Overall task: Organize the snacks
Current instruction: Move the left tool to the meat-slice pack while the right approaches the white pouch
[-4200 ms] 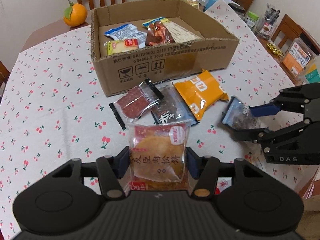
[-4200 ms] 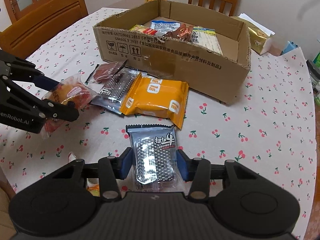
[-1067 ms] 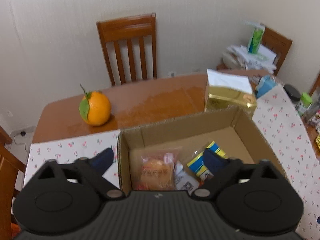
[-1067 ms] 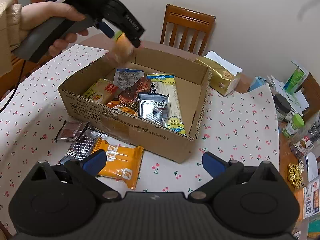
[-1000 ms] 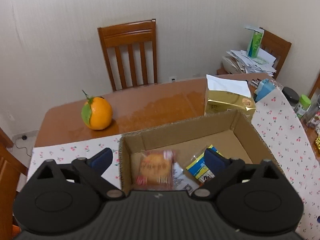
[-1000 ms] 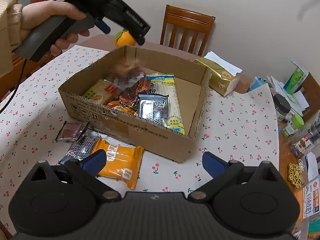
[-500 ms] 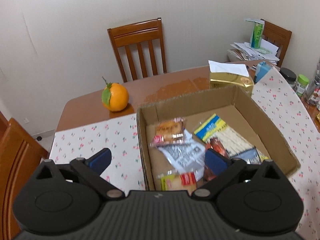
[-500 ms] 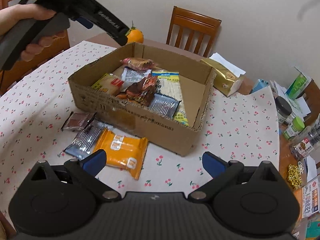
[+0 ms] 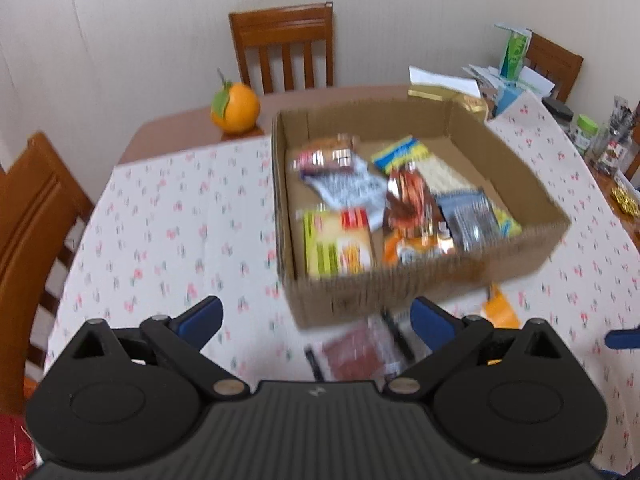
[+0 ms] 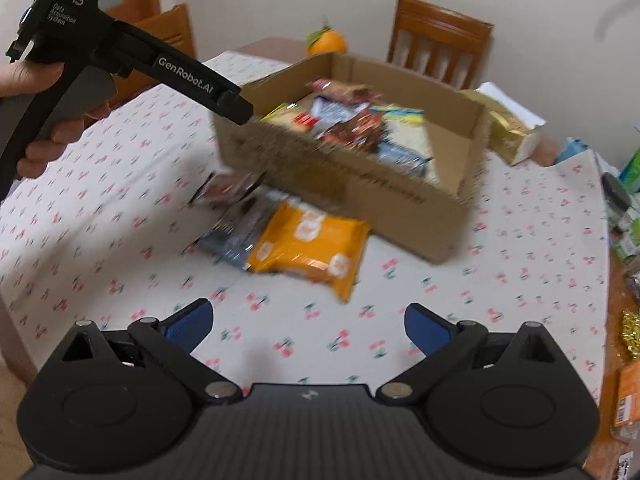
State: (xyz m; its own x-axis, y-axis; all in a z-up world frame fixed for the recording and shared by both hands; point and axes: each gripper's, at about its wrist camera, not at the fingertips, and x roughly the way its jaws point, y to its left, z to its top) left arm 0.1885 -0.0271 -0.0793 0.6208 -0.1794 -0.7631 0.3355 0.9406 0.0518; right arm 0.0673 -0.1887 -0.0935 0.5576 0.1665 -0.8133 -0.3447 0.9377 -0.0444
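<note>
A cardboard box (image 9: pixel 532 240) (image 10: pixel 460 184) on the cherry-print tablecloth holds several snack packets. In front of it on the cloth lie an orange packet (image 10: pixel 308 244) (image 9: pixel 498 308), a dark silver-blue packet (image 10: pixel 236 232) and a reddish-brown packet (image 10: pixel 228 188) (image 9: pixel 356 356). My left gripper (image 9: pixel 316 316) is open and empty, above the box's near side. Its body also shows in the right wrist view (image 10: pixel 192 80). My right gripper (image 10: pixel 308 324) is open and empty above bare cloth, short of the orange packet. Both views are motion-blurred.
An orange fruit (image 9: pixel 235 108) sits on bare wood beyond the box. A gold tissue pack (image 10: pixel 510 132) lies behind the box at right. Jars and clutter (image 9: pixel 592 136) line the table's right edge. Wooden chairs (image 9: pixel 288 48) stand around.
Both grippers have pulled back from the box and lowered toward the packets on the cloth. The left gripper dropped the pastry packet into the box about a second ago. Both jaws stay open.
</note>
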